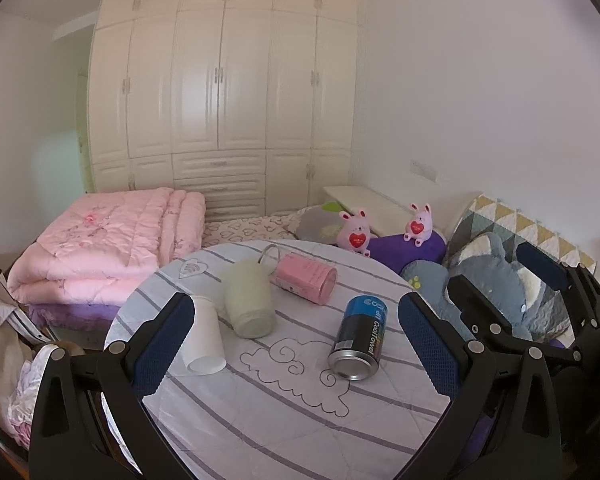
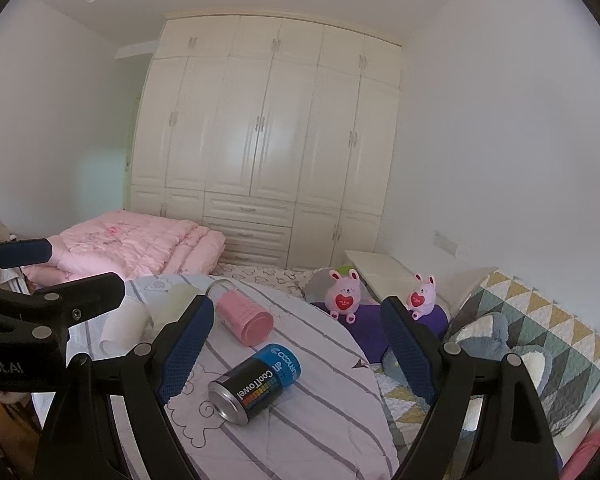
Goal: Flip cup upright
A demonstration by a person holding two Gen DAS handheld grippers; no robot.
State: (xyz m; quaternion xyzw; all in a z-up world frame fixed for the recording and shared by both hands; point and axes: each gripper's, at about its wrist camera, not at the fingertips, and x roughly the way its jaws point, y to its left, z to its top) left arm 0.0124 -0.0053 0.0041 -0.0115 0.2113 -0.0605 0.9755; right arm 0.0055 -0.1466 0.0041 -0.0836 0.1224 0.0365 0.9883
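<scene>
The left gripper (image 1: 296, 332) hangs with its blue-padded fingers (image 1: 168, 344) spread wide and nothing between them, above the near part of a round table (image 1: 284, 420) covered in a striped cloth with a cloud outline drawn on it. Just inside the left finger lies a white paper cup (image 1: 206, 336) on its side, its open mouth towards the camera; whether the pad touches it cannot be told. Beside that cup lies a pale green cup (image 1: 250, 300), also on its side, and behind it a pink cup (image 1: 306, 282) with a thin wire handle, tipped over too. Nearer the right finger a blue and black can (image 1: 360, 340) marked "CoolTowel" lies with its metal end facing the camera. The right gripper (image 2: 296, 348) is likewise spread open and empty, held over the table's right edge, with the can (image 2: 256, 384) lying just below the gap between its fingers and the pink cup (image 2: 244, 318) a little beyond. Past the table, two pink plush rabbits (image 1: 356, 232) with red hearts sit on a purple cushion (image 1: 404, 246), a folded pink quilt (image 1: 104, 248) rests on the bed to the left, and a cream wardrobe (image 1: 224, 92) fills the far wall.
</scene>
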